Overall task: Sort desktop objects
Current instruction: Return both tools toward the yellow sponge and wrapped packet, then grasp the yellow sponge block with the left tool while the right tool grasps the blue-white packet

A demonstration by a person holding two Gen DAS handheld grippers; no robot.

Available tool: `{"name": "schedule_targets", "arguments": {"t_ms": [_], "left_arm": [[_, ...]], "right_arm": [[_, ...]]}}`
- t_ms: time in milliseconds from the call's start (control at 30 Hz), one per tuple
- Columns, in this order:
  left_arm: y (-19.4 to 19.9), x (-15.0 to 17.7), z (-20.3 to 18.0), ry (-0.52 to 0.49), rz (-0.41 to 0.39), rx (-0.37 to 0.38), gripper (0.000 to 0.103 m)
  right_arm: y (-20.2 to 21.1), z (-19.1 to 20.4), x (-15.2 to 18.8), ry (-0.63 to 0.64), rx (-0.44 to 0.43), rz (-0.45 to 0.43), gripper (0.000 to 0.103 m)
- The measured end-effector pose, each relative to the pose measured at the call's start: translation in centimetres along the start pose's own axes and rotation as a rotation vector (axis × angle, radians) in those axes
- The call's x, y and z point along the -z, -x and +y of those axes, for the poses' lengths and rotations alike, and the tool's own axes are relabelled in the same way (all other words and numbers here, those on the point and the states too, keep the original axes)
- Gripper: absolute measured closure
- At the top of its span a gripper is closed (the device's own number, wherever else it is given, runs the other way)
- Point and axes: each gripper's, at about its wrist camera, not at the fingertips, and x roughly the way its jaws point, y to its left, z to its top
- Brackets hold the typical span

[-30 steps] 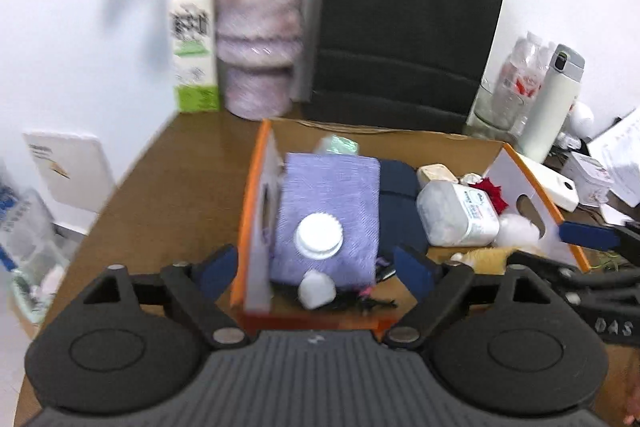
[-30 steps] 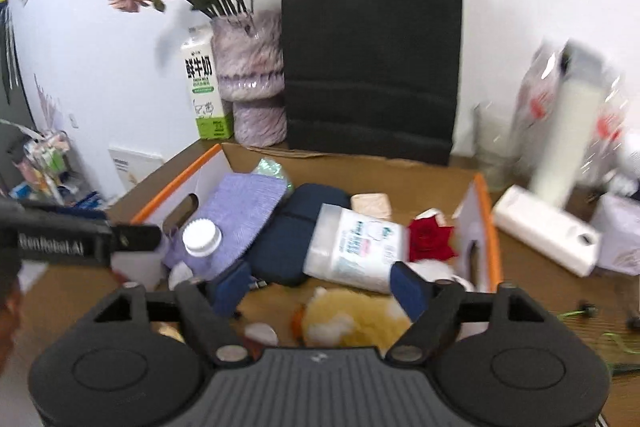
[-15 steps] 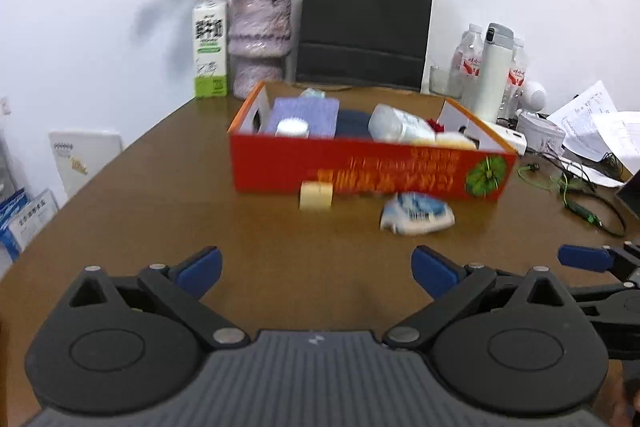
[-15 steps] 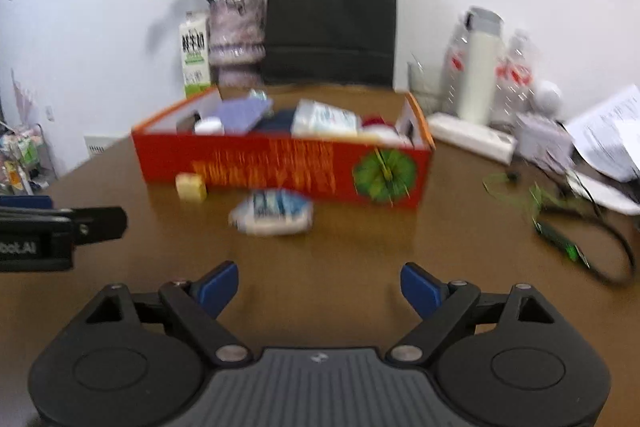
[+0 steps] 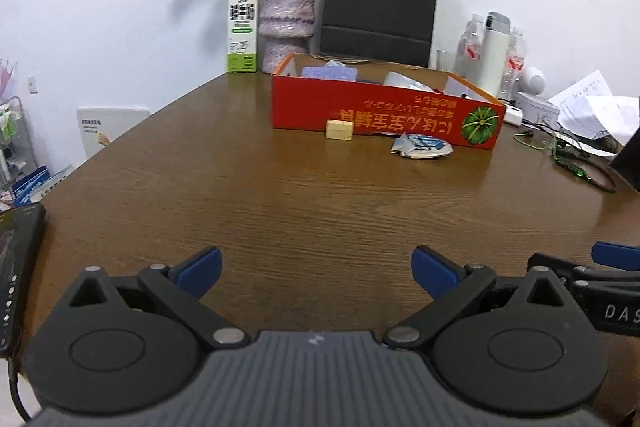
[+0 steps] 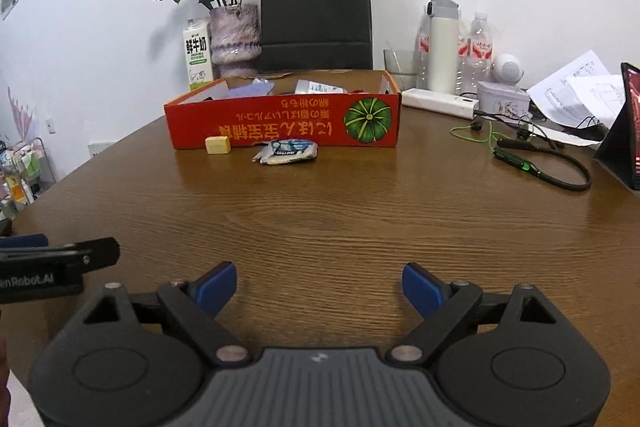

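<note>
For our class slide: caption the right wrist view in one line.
Open right gripper faces red box, yellow block and packet.

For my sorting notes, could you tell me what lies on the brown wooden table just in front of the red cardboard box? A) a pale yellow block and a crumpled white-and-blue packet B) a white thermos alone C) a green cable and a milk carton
A: the pale yellow block and crumpled white-and-blue packet lie on the table before the red cardboard box.

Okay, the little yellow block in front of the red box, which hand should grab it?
Probably left. The yellow block sits toward the left end of the red box; the left gripper is open and empty, the right gripper faces further right.
</note>
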Motion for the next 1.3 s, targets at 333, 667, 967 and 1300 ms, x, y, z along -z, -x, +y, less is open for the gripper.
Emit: {"name": "schedule_targets", "arguments": {"t_ms": [333, 667, 967, 1300], "left_arm": [[-3.4, -2.9, 0.0, -0.014, 0.020, 0.022, 0.020], [-16.4, -11.3, -1.4, -0.053, 0.069, 0.084, 0.042], [-20.4, -11.5, -2.1, -0.053, 0.110, 0.085, 0.073], [-11.4, -9.0, -1.6, -0.001, 0.053, 0.107, 0.074]], "right_arm": [[-3.3, -0.6, -4.1, 0.012, -0.079, 0.014, 0.015], [-16.8, -0.6, -12.2, 0.017, -0.105, 0.105, 0.032], [-20.3, 0.8, -12.1, 0.062, -0.074, 0.103, 0.089], [-12.0, -0.2, -9.7, 0.026, -0.112, 0.009, 0.098]]}}
